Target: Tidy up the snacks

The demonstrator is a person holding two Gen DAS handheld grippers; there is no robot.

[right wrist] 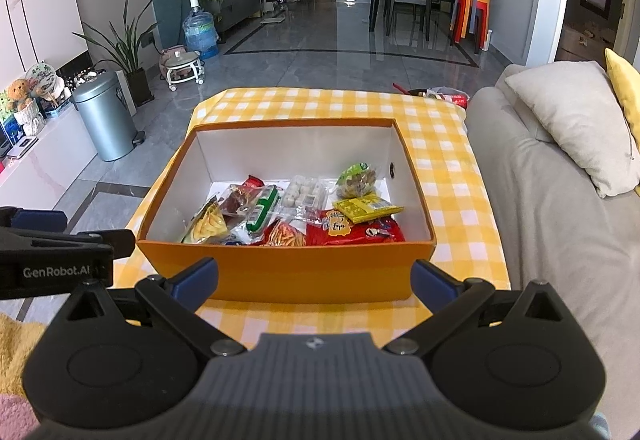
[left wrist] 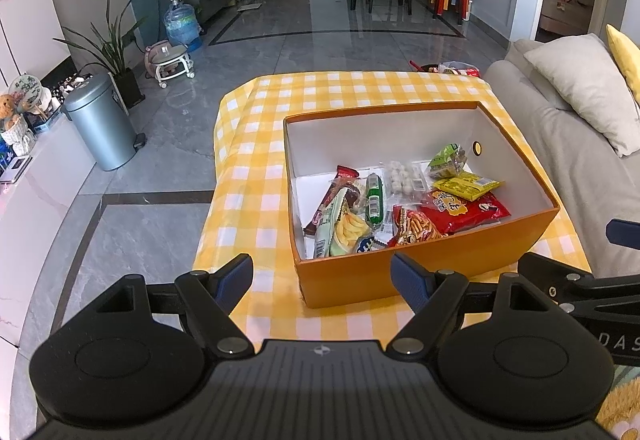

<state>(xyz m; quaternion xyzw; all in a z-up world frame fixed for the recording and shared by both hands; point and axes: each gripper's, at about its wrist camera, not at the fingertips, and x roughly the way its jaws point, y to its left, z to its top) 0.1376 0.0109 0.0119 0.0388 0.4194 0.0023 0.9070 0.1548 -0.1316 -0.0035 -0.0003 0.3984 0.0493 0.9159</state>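
1. Left gripper (left wrist: 322,276): fingers spread wide, nothing between them. It sits low at the near edge of the table, apart from the box.
2. Right gripper (right wrist: 314,280): fingers spread wide, nothing held. It faces the near wall of the box, close to it, with no contact visible.
3. Orange box (left wrist: 432,260) (right wrist: 288,272): open-topped, white inside, standing on the yellow checked tablecloth (left wrist: 256,168) (right wrist: 440,144). In the left wrist view it lies ahead and to the right of the left gripper, its near corner between the fingertips in the picture. In the right wrist view it is centred ahead of the right gripper.
4. Snacks: all visible packets lie inside the box, piled toward its near side.
   - Red packet (left wrist: 464,212) (right wrist: 352,230) at the near right.
   - Yellow packet (left wrist: 466,186) (right wrist: 366,208) resting partly on the red packet.
   - Green packet (left wrist: 446,160) (right wrist: 356,180) near the right wall.
   - Clear pack of white balls (left wrist: 402,178) (right wrist: 304,192) in the middle.
   - Green stick (left wrist: 374,202) (right wrist: 262,210) left of centre.
   - Chip packet (left wrist: 348,230) (right wrist: 206,226) at the near left.
5. Sofa (left wrist: 568,160) (right wrist: 560,224): grey, just beside the table on the right.
6. Each gripper shows at the edge of the other's view, side by side.
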